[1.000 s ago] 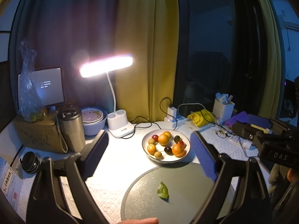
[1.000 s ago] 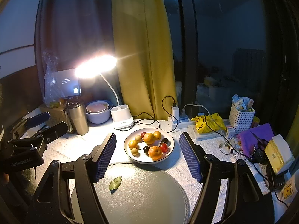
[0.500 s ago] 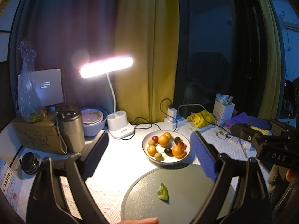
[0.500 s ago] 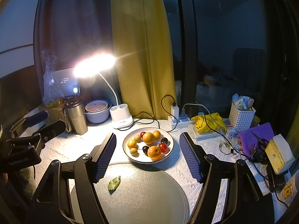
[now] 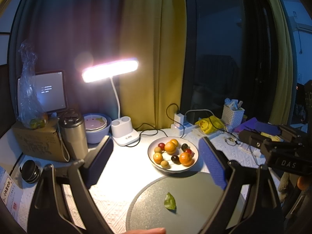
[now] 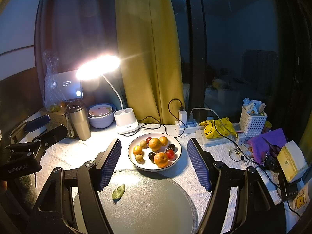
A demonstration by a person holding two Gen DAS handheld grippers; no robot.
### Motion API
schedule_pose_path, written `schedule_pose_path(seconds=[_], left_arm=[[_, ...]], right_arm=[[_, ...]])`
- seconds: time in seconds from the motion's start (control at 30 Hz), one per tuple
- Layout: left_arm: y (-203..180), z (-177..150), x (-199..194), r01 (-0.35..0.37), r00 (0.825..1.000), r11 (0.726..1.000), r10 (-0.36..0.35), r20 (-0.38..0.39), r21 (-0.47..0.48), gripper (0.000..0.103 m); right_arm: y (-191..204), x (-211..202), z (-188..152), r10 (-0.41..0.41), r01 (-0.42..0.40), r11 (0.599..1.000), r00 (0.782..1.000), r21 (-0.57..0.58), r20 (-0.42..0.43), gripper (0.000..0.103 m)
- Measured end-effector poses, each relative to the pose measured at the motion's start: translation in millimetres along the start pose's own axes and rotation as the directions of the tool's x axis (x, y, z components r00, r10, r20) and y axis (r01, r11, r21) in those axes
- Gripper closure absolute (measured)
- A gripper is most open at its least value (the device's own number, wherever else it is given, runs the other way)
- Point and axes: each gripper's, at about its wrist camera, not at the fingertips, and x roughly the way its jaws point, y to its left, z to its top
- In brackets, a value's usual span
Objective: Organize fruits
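Fruits (image 6: 154, 151) all piled in plate (image 6: 176, 162) ahead of both grippers (image 6: 154, 161) (image 5: 155, 160) (jaws apart, empty); sorted or unsorted, can't tell.

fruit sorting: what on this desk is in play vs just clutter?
In play:
- plate of fruit
- round grey mat, leaf on it
- left gripper and right gripper, both open and empty

Clutter:
- desk lamp
- steel tumbler
- stacked bowls
- power strip
- white basket
- tablet
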Motion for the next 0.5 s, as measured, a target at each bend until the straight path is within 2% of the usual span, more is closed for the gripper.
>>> schedule_pose_path(seconds=[0.5], left_arm=[[-1.2, -1.5, 0.6, 0.007, 1.000, 1.000, -0.007, 0.000, 0.003, 0.013]], right_arm=[[0.1, 0.9, 0.7, 0.001, -0.001, 1.000, 1.000, -0.001, -0.001, 0.030]])
